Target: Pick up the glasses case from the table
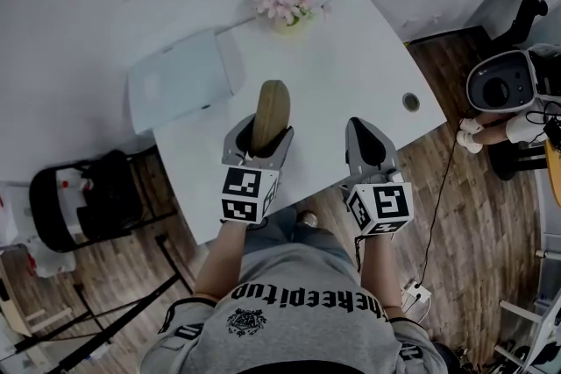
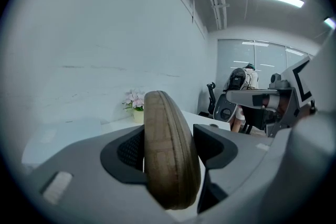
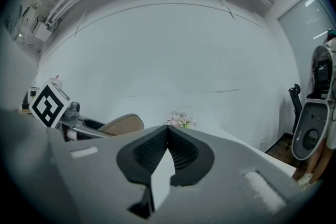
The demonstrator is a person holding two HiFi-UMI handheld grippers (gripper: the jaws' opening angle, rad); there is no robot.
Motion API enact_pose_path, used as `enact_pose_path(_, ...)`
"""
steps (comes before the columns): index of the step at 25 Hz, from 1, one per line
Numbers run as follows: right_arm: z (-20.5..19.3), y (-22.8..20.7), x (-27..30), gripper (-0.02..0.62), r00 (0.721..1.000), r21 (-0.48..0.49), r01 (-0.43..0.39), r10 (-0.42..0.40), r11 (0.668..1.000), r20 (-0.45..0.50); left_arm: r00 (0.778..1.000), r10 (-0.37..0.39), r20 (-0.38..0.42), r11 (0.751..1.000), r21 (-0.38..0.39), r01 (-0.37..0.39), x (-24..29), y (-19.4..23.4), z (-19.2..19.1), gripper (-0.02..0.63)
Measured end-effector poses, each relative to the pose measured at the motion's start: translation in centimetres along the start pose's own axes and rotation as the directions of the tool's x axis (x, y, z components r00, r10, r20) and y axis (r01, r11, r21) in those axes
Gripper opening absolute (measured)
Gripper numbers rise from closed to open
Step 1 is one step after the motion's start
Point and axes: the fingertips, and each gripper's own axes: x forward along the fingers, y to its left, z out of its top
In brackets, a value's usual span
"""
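glasses case (image 1: 270, 109): edge-up; long axis toward flowers (image 1: 285, 3) | left tool (image 1: 259, 143): gripping

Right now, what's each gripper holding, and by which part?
Left gripper grips the glasses case at its near end, one pad on each side; right gripper empty.

White wall (image 2: 105, 34), wooden floor (image 1: 473, 215)

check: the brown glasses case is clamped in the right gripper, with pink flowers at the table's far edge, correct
No: the left gripper view shows the glasses case clamped in the left gripper, not the right gripper, which is shut and empty. The pink flowers are at the far edge of the table.
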Motion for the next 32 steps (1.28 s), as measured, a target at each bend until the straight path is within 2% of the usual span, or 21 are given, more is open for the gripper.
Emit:
enact_pose_path(13, 1.7, 2.2, -1.4, 0.003, 0.999, -0.029, -0.023, 0.024, 0.999, 0.040, 0.991, 0.027, 0.133, 1.000, -0.001, -0.027, -4.1, 0.2, 2.7, 0.293)
enact_pose_path(32, 3.7, 3.4, -3.0, 0.003, 0.995, -0.070, -0.044, 0.050, 0.997, 0.087, 0.951, 0.068, 0.302, 0.996, 0.036, -0.083, -8.0, -0.4, 6.1, 0.293)
